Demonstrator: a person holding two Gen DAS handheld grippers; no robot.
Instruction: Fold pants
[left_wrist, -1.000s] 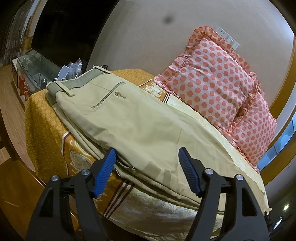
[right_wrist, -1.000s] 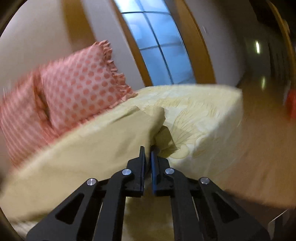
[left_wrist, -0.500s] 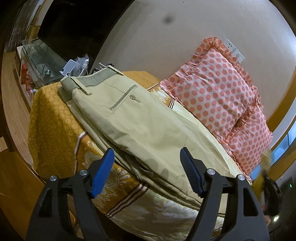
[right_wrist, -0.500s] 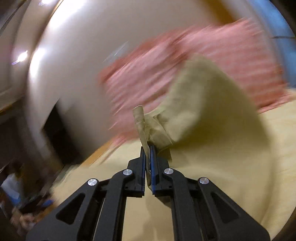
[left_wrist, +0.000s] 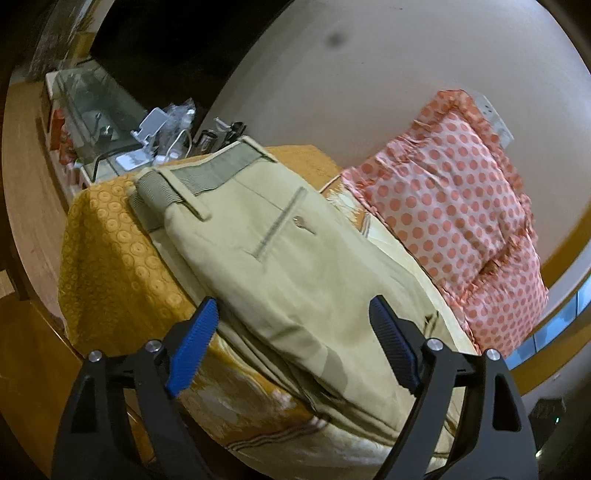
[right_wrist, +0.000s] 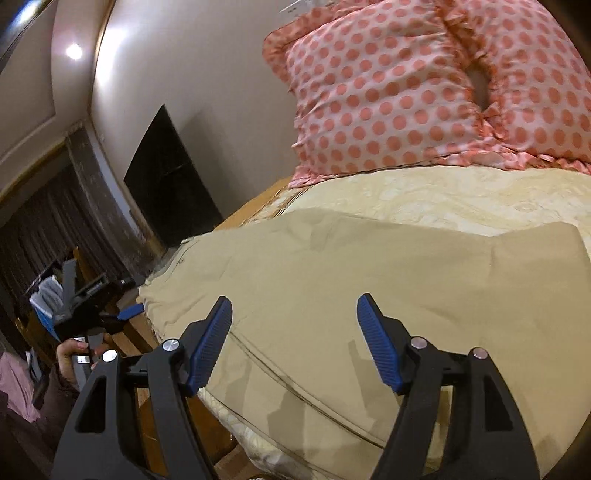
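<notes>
The beige pants (left_wrist: 280, 266) lie on the bed, waistband (left_wrist: 207, 173) at the far end with a back pocket and button facing up. In the right wrist view the pants (right_wrist: 369, 284) lie folded over, flat on the cream bedspread. My left gripper (left_wrist: 291, 343) is open and empty, just above the near part of the pants. My right gripper (right_wrist: 293, 339) is open and empty, just above the folded cloth. The left gripper also shows at the left in the right wrist view (right_wrist: 92, 295), held in a hand.
Two pink polka-dot pillows (left_wrist: 454, 206) lean against the wall behind the pants. An orange patterned cover (left_wrist: 110, 258) hangs over the bed's end. A glass-topped stand with clutter (left_wrist: 110, 122) is beyond it. Wooden floor lies at left.
My right gripper carried the pants leg over the rest of the pants, then opened and let it go. The left gripper stayed open and shifted slightly back.
</notes>
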